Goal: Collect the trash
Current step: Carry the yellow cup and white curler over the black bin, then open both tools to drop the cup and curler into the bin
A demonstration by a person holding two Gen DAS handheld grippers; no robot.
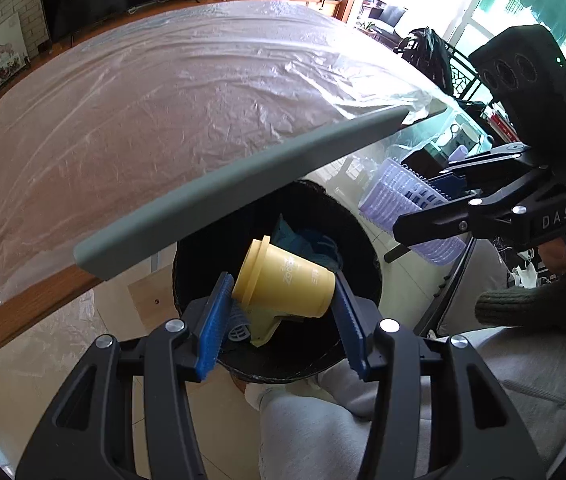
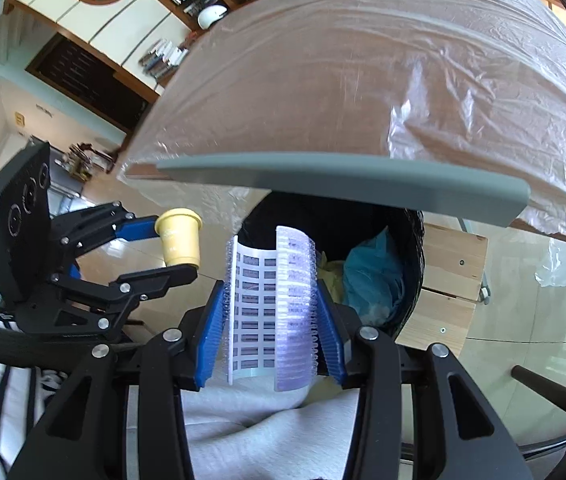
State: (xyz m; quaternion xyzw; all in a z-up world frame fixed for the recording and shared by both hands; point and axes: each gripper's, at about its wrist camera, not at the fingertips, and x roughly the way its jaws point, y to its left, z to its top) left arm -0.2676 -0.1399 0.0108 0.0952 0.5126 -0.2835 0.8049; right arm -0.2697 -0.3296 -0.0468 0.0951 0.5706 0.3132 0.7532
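My left gripper (image 1: 281, 312) is shut on a yellow paper cup (image 1: 283, 282), held sideways over the black trash bin (image 1: 359, 236); the cup also shows in the right wrist view (image 2: 179, 242). My right gripper (image 2: 271, 320) is shut on a purple hair roller (image 2: 271, 308), squeezed flat, just in front of the bin's rim (image 2: 415, 248). The roller also shows in the left wrist view (image 1: 399, 200), to the right of the bin. The bin holds blue plastic (image 2: 371, 276), yellowish paper (image 1: 265, 324) and a small dark roller (image 1: 239, 330).
A table covered with clear plastic film (image 1: 187, 96) overhangs the bin, with a grey edge strip (image 1: 243, 184). The person's grey trouser legs (image 1: 323, 420) sit below the grippers. A wooden board (image 2: 447, 280) stands right of the bin.
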